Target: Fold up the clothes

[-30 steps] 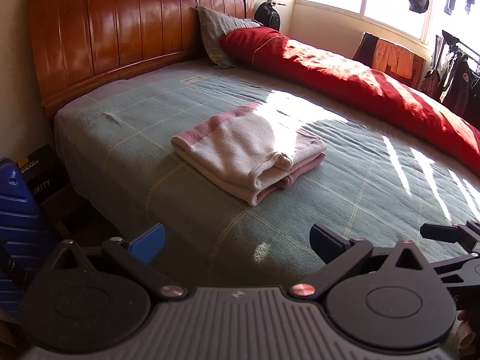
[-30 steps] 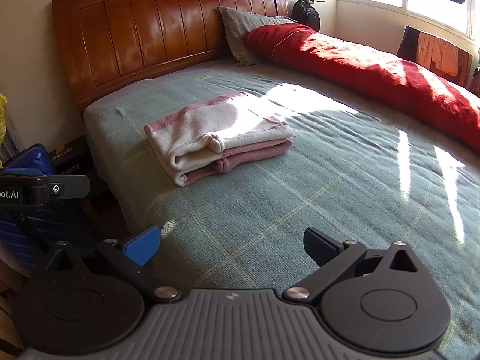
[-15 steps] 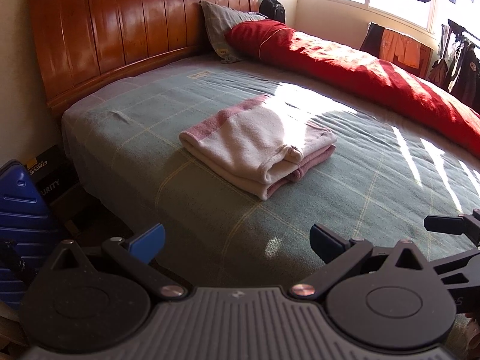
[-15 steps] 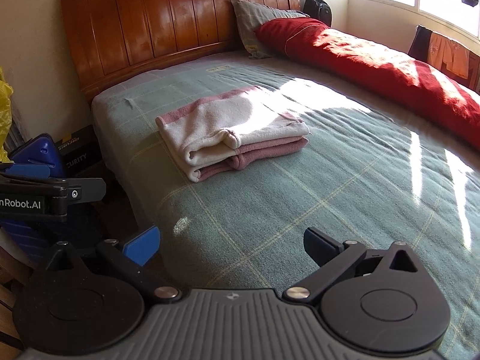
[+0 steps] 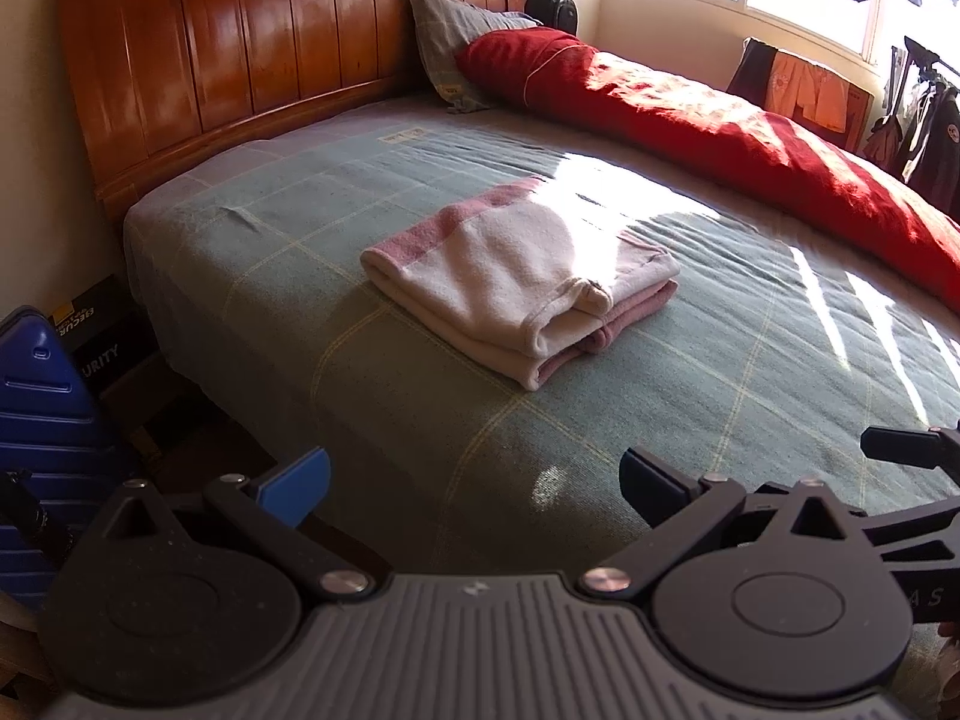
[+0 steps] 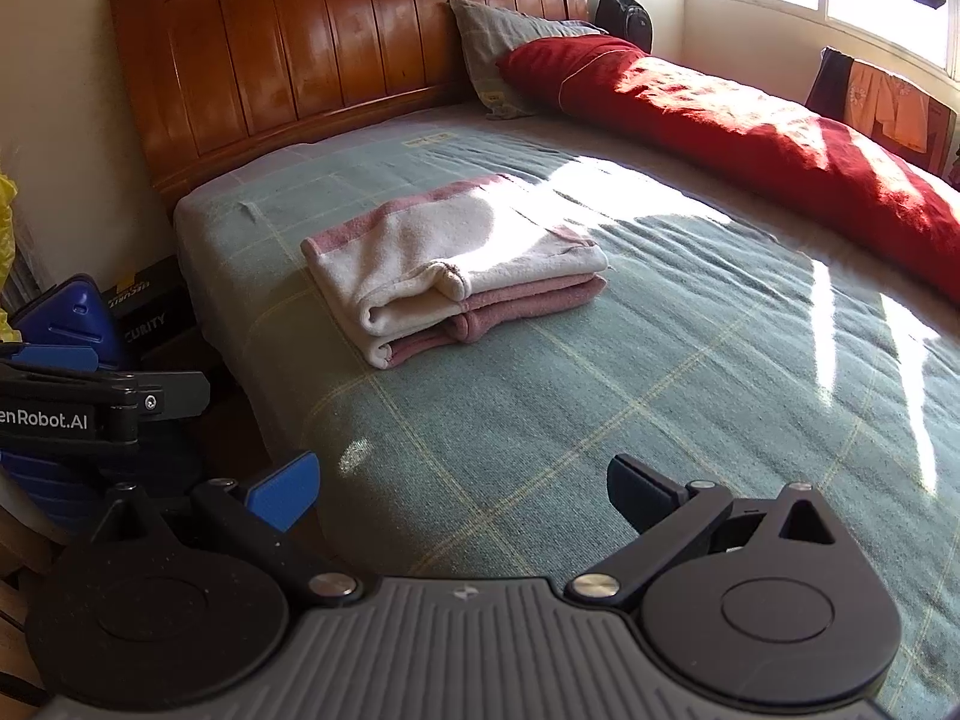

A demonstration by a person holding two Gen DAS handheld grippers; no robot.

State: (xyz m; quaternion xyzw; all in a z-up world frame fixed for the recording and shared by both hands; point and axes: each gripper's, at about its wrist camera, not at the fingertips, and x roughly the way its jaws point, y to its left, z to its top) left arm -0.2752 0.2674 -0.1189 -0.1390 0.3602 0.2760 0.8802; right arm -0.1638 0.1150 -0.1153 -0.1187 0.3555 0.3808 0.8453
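Left wrist view: the left gripper (image 5: pixel 474 480) has drawn back toward the near bed edge, jaws spread and empty. The right gripper (image 6: pixel 462 480) likewise, spread and empty. The folded garment (image 5: pixel 516 282) lies unmoved mid-bed (image 5: pixel 720 396), well apart, so folding appears complete.

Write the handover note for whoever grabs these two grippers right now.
Left gripper: open, empty, held off the near bed edge.
Right gripper: open, empty, beside it.
Folded garment: pink and cream, lies in a neat stack on the green bedspread, touched by neither gripper.
Done: this piece looks folded.
Left: no other loose clothes on the bed; check whether more are to come.
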